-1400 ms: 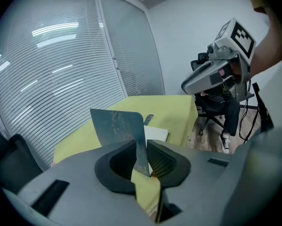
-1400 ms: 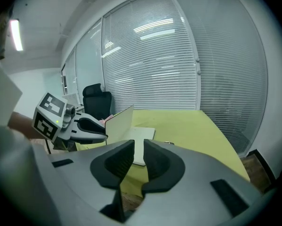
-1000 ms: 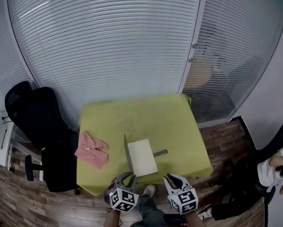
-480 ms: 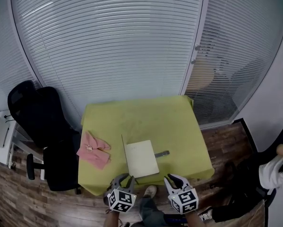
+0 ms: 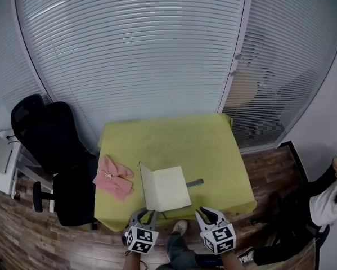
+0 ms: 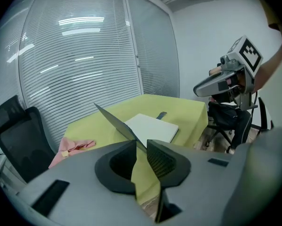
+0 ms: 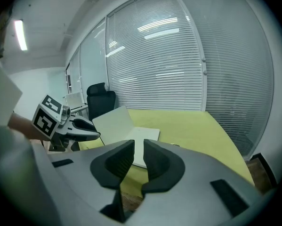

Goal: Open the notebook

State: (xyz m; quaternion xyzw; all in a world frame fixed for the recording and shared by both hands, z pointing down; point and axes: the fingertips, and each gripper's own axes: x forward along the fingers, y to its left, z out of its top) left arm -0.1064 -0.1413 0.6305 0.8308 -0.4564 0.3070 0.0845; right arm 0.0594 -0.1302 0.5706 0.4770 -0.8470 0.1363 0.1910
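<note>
While the head view leaves it unclear, left gripper (image 6: 141, 146) clamps notebook cover (image 6: 113, 120) — right gripper (image 7: 138, 147) ajar, empty.

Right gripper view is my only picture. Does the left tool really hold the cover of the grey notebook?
Observer: Yes. The left gripper view shows the raised cover of the grey notebook with white pages pinched between the left tool's jaws.
Operator: Does something lie to the left of it?
Observer: A crumpled pink cloth lies on the yellow-green table, apart from the notebook.
</note>
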